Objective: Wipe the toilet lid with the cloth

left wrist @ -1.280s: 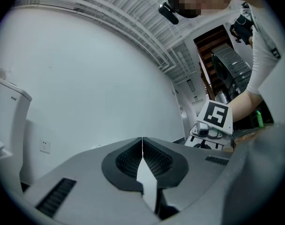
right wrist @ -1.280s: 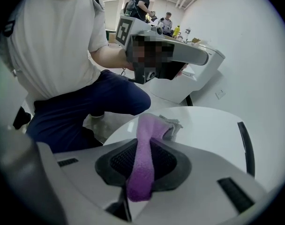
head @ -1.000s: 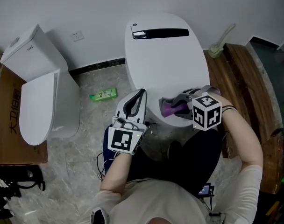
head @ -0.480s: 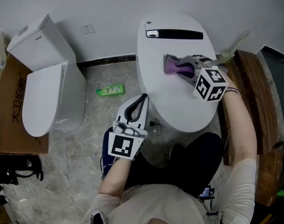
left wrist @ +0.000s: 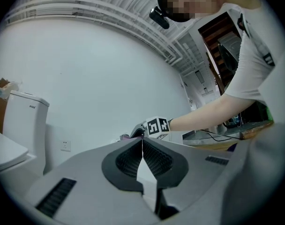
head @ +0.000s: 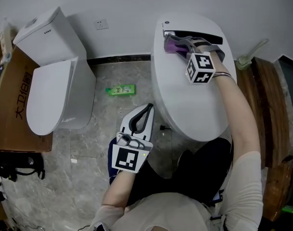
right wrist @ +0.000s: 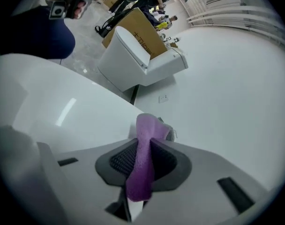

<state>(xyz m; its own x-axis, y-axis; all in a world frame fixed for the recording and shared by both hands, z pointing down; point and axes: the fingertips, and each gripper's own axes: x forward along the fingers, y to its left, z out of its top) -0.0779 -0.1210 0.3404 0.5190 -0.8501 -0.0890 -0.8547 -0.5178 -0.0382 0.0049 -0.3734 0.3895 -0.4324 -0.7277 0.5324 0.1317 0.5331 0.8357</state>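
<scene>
One purple cloth [right wrist: 143, 158], bunched; glossy white lid [head: 185, 93]

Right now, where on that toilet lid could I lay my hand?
The lid is bare at its middle and near end, between its left rim and the forearm. Its far end is crowded: the right gripper holds the cloth there.

Far edge of toilet lid [head: 185, 95], next to the wall: cloth [head: 171, 45], pinched between the fingers of the right gripper [head: 169, 39]. Left gripper [head: 147, 108] off the lid's near-left edge, over the floor. 2nd toilet [head: 55, 90] stands to the left, against the same wall; cardboard box [head: 9, 112] on its left. Bottle [head: 121, 89] lies on the floor between the 2 toilets. Wooden bench [head: 267, 105] to the right of the lid.
</scene>
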